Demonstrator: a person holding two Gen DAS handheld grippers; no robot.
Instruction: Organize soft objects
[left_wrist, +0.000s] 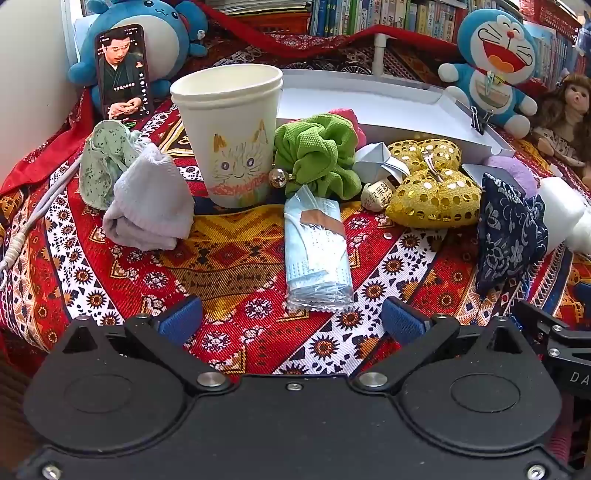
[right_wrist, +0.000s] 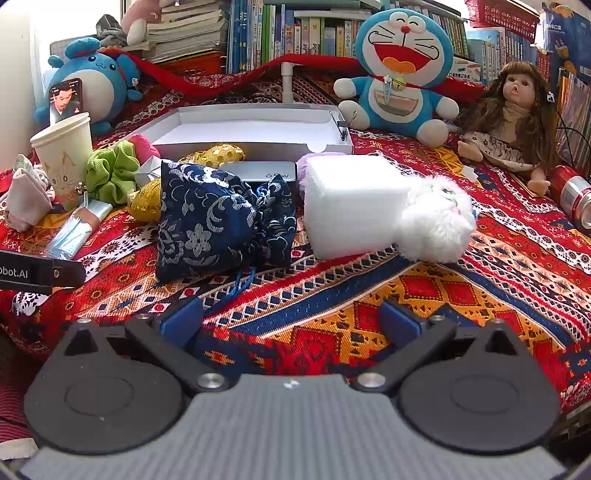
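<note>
1. The left gripper (left_wrist: 291, 319) hovers over the patterned cloth (left_wrist: 229, 266) covering the worktop, jaws spread wide with nothing between them.
2. Just ahead of it lies a folded pale-blue face mask (left_wrist: 317, 251) in clear wrap, lengthwise toward the camera.
3. Behind the mask stands an upright paper cup (left_wrist: 229, 133) with a cat drawn on it; a green scrunchie (left_wrist: 317, 158) sits just beside it on the right, touching a pink item behind it that is mostly hidden, perhaps another scrunchie.
4. Left of the cup lie a grey sock (left_wrist: 147, 206) and a speckled green cloth (left_wrist: 103, 162), bunched together.
5. Right of the scrunchie rest two gold sequinned hearts (left_wrist: 432, 192), touching one another.
6. The right gripper (right_wrist: 291, 319) also has its jaws fully apart and empty, above bare cloth.
7. Ahead of it, a navy floral drawstring pouch (right_wrist: 218, 218) lies slumped, beside a white foam block (right_wrist: 351, 203) with a white fluffy toy (right_wrist: 439, 221) pressed against its right side.
8. An open white shallow box (right_wrist: 258, 144) sits behind these, empty inside.
9. A blue cat plush (right_wrist: 399, 74) and a doll (right_wrist: 513, 122) sit behind the box toward the right, in front of bookshelves.
</note>
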